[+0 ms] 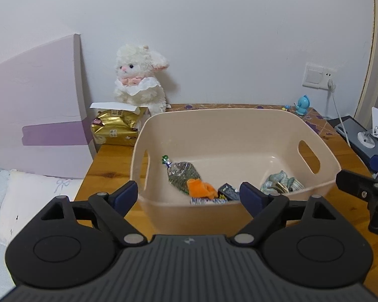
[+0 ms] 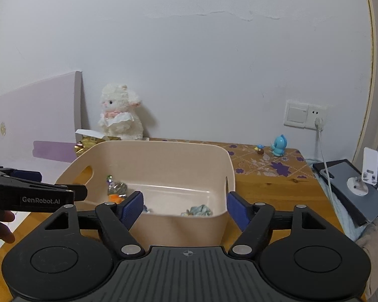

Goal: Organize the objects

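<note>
Sitting on the wooden counter [image 1: 105, 161], the beige bin [image 1: 229, 216] held the gathered items: a clear bag of dark bits with a green tie [image 1: 181, 173], an orange plush piece [image 1: 201, 188], a small black box [image 1: 228, 191], a blue-and-white wrapper [image 1: 206, 200] against the near wall, and a crumpled pale-green bundle [image 1: 281, 185] toward the right side. All lay on the bin floor, none touching any finger.

Left gripper [image 1: 189, 193] hovered at the bin's near wall, fingers [image 1: 126, 196] spread wide with nothing between them; the left finger sat outside the bin's left corner, the right finger's tip looked over the near rim, just beside the black box. Whether it touched the rim could not be told.

Right gripper [image 2: 184, 209] was likewise wide apart and held nothing. Its blue pads [image 2: 132, 207] straddled the right part of the bin's near wall, one pad in front of the bin interior, the other just outside the right corner. The pale-green bundle lay between them, farther in.

Beyond the bin stood a white plush lamb [image 1: 138, 80], a gold packet [image 1: 116, 128], and a small blue figurine [image 1: 302, 104]. A wall outlet [image 1: 317, 75] with a plugged cable was at right. A hand [image 2: 0, 231] showed at the left edge of the right view.
</note>
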`<state>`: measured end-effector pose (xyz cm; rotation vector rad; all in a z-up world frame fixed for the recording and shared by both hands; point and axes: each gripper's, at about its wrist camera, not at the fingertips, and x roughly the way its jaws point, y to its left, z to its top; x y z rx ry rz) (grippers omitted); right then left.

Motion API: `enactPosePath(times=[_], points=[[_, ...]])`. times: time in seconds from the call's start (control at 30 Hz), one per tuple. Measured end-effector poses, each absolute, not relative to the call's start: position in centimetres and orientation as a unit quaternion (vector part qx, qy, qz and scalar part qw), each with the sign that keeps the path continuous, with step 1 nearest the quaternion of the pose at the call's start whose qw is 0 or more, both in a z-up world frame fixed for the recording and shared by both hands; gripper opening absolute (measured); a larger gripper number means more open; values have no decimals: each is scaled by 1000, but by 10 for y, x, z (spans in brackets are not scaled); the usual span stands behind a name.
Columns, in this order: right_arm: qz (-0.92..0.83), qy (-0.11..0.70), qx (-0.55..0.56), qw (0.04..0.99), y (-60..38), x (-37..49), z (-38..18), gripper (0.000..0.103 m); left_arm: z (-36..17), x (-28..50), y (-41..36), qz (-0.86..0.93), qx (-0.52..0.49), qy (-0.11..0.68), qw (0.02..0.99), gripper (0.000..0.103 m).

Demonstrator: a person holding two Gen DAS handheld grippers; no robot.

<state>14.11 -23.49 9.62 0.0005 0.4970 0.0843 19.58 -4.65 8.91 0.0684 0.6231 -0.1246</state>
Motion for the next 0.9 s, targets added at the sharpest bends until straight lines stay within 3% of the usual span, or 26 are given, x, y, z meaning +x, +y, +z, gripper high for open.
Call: enactPosePath(times=[0.9], points=[[68,254,27,964,-221,17,85,91,97,54,-18,-63,30,283,957,93]])
